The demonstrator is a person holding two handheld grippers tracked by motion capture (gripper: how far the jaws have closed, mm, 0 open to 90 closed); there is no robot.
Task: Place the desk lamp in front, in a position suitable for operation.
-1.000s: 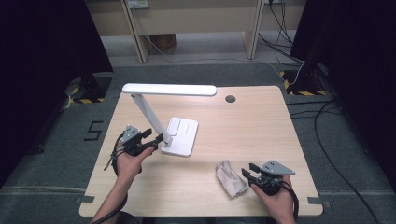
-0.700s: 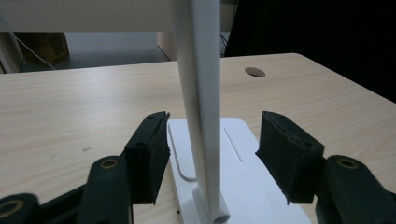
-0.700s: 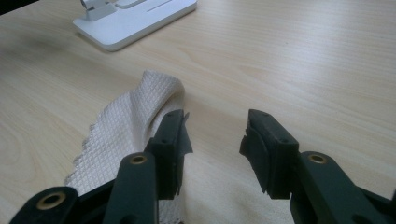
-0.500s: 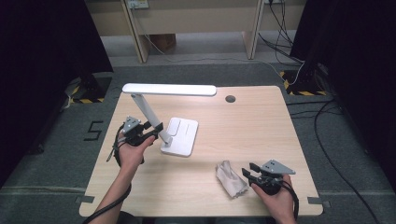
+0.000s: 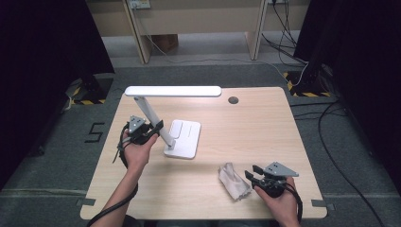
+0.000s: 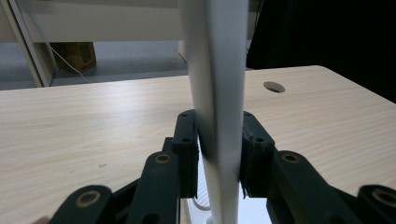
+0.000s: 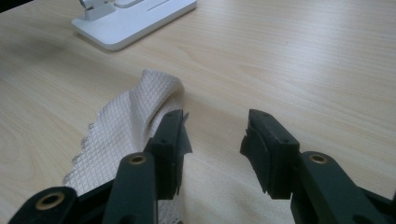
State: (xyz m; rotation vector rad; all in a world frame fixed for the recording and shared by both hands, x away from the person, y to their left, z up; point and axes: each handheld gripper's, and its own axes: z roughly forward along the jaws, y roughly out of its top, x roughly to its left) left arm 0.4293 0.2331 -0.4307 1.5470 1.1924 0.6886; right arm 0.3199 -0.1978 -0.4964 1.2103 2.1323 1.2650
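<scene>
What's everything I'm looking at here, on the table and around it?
desk lamp: one, white, left-centre of the table, flat base, slanted arm, long head bar level above the far edge
cloth: one, off-white, waffle-textured, crumpled near the front right edge
table: one, light wood, with a round cable hole near its far edge
cables: several, black and white, on the grey floor beyond and right of the table
floor marker: one, a black 5, left of the table
left gripper: one, black, jaws just closed on the lamp's arm
right gripper: one, black, jaws open, resting beside the cloth, one jaw against its edge
</scene>
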